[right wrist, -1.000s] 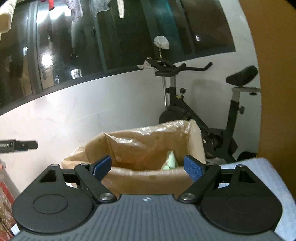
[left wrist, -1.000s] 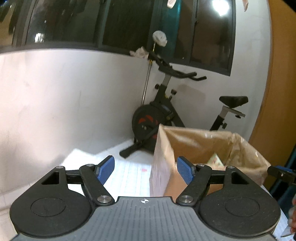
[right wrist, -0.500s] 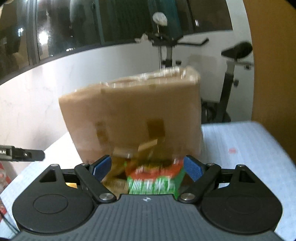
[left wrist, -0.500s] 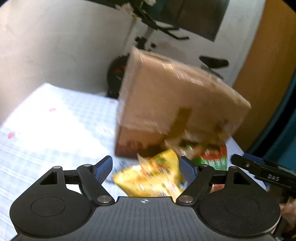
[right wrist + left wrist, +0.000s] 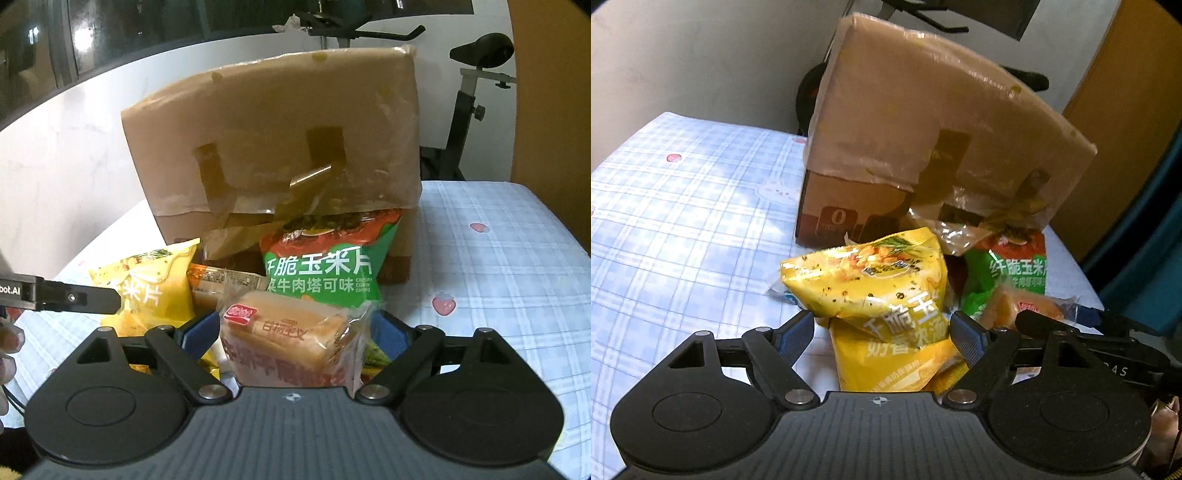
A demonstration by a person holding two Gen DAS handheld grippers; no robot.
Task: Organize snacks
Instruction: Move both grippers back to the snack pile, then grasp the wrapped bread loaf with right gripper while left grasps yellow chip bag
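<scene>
A brown cardboard box lined with plastic stands on the bed; it also shows in the right wrist view. Snack packets lie piled in front of it. Yellow chip bags lie between the spread fingers of my left gripper, which is open. A green and red corn chip bag leans on the box. A wrapped bread loaf lies between the fingers of my open right gripper. Whether the pads touch the packets I cannot tell.
The snacks rest on a blue checked sheet with strawberry prints. An exercise bike stands behind the box by a white wall. An orange wooden panel is at the right.
Both grippers have dropped from looking into the box's open top down to the snack pile in front of it. Packets now sit between the fingers of each.
</scene>
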